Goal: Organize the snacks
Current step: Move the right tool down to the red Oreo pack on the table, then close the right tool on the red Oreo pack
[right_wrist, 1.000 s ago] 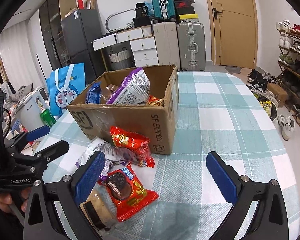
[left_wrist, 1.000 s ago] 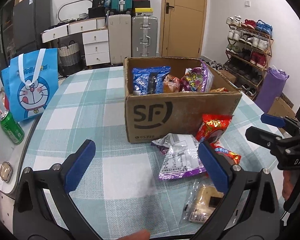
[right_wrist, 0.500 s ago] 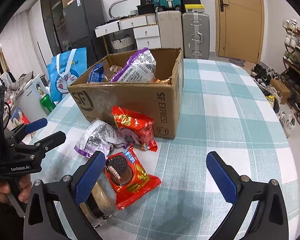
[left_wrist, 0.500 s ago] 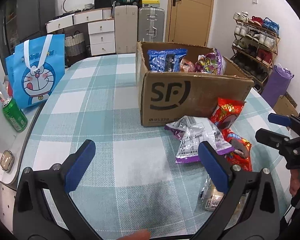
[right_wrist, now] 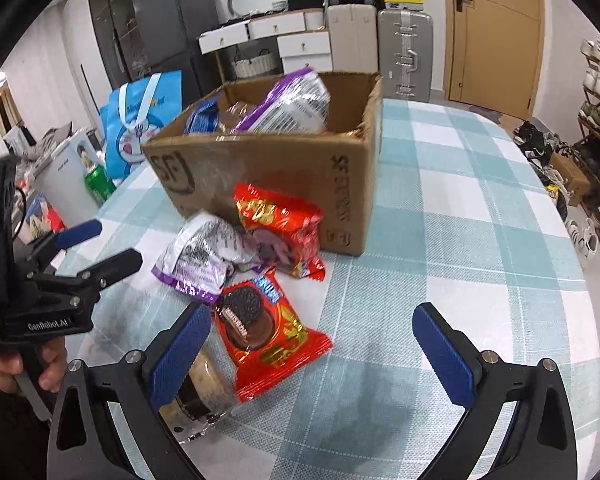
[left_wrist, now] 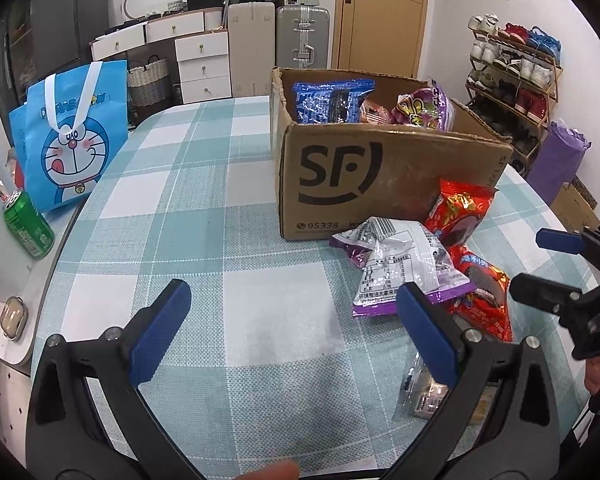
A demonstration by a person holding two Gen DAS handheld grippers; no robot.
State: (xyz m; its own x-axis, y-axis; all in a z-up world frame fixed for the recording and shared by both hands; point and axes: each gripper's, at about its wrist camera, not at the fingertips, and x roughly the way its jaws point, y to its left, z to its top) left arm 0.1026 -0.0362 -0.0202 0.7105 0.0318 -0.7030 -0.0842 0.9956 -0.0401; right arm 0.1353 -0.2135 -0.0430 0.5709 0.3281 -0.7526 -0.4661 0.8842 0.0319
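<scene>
Left claw: your left claw (left_wrist: pixel 288 326) is spread wide and empty, hovering over bare checked cloth; the purple-and-silver packet lies just ahead of its right-hand finger.
Right claw: your right claw (right_wrist: pixel 312 344) is also released and holds nothing, with the cookie packet lying between its fingers.
Surface: a round surface under a teal-and-white checked cloth (left_wrist: pixel 188 208).
Box: a brown open-topped cardboard box printed "SF" (left_wrist: pixel 380 184) stands on the surface; inside it are a blue foil packet (left_wrist: pixel 328 100) and a purple printed bag (left_wrist: pixel 426 110).
Loose snacks, all in front of the box:
- purple-and-silver foil packet (right_wrist: pixel 204 256), on the cloth just before the box.
- red foil packet (right_wrist: pixel 280 232), leaning against the box front.
- red packet picturing a dark sandwich cookie (right_wrist: pixel 266 330), flat on the cloth, nearer you.
- clear-wrapped beige pastry (right_wrist: pixel 204 384), partly hidden behind your right claw's left-hand finger.
Off the surface: a blue cartoon-cat tote bag (left_wrist: pixel 70 136) and a green drink can (left_wrist: pixel 28 224) stand beyond its left edge.
</scene>
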